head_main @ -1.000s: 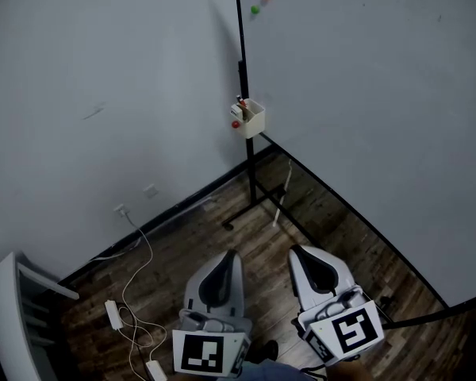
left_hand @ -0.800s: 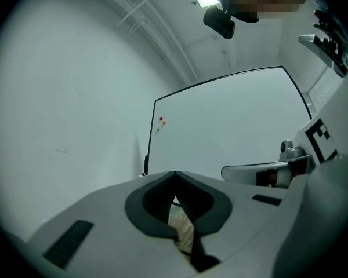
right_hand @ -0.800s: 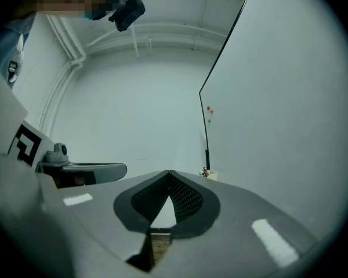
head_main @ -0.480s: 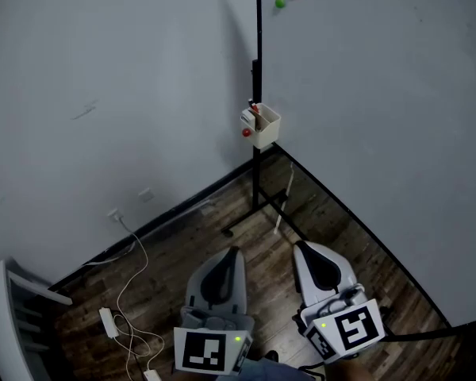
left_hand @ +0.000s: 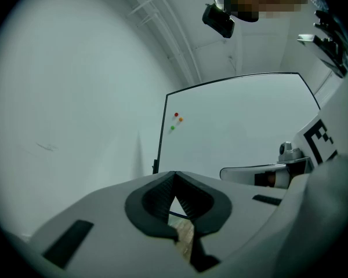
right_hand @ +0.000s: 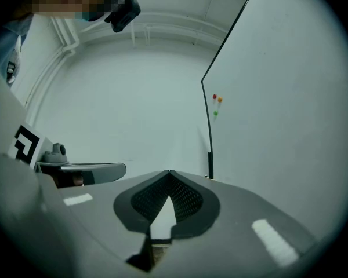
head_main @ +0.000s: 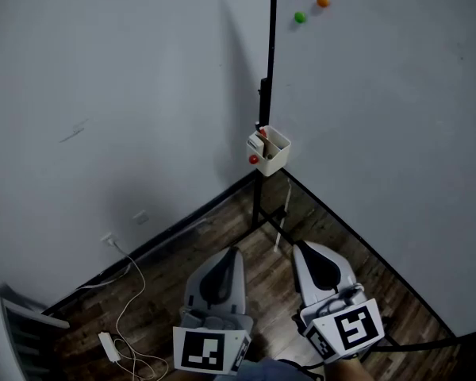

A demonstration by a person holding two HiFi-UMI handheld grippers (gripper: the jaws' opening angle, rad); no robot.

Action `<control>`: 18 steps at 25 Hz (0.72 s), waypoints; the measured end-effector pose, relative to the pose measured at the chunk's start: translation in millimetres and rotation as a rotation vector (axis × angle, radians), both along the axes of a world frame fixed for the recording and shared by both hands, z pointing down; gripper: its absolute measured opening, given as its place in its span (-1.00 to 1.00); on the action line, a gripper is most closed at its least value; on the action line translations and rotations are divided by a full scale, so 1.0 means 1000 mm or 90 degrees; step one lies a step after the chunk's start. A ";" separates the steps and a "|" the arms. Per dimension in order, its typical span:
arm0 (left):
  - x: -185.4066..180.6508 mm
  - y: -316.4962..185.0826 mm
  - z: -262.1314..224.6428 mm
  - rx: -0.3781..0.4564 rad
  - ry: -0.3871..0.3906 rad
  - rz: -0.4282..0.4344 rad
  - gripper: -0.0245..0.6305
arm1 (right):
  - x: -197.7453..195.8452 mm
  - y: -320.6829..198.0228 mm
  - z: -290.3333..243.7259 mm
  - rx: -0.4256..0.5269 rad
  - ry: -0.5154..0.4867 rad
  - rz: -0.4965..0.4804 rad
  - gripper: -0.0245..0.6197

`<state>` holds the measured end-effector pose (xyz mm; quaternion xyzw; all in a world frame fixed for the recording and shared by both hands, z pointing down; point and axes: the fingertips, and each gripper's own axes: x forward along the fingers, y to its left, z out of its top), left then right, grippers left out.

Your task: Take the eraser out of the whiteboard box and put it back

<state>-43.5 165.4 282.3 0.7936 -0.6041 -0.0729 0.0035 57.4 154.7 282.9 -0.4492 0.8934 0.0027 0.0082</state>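
Grey walls and wood floor are filling the head view. Whiteboard is standing in the corner, with the box hanging at its left edge. Eraser is presumably sitting inside the box, but I can't make it out; only a red-tipped item is poking up. Left gripper and right gripper are hanging well below the box, both jaws shut, holding nothing.

Risks:
- arriving with jaws shut and knocking the box off the whiteboard
- pinching the red-tipped item instead of the eraser
- pushing hard and rocking the whiteboard
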 end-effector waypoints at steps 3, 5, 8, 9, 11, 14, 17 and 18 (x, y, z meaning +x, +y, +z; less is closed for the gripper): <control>-0.008 -0.017 0.002 -0.006 0.007 0.007 -0.91 | -0.008 -0.014 0.001 -0.001 0.012 0.005 -0.92; -0.010 -0.025 0.004 -0.008 0.009 0.012 -0.91 | -0.011 -0.022 0.000 0.001 0.016 0.007 -0.92; -0.012 -0.035 0.007 -0.013 0.012 0.019 -0.91 | -0.014 -0.033 -0.003 -0.001 0.005 0.011 -0.92; -0.013 -0.039 0.009 -0.016 0.012 0.020 -0.91 | -0.013 -0.036 -0.001 -0.004 0.010 0.016 -0.92; -0.014 -0.045 0.011 -0.019 0.012 0.020 -0.91 | -0.012 -0.044 0.002 -0.009 0.016 0.022 -0.92; -0.018 -0.055 0.013 -0.019 0.010 0.015 -0.91 | -0.012 -0.057 0.005 -0.008 0.014 0.024 -0.92; -0.024 -0.069 0.016 -0.018 0.007 0.004 -0.91 | -0.013 -0.072 0.009 -0.008 0.011 0.022 -0.92; -0.025 -0.075 0.018 -0.019 0.006 0.001 -0.91 | -0.014 -0.078 0.011 -0.008 0.010 0.021 -0.92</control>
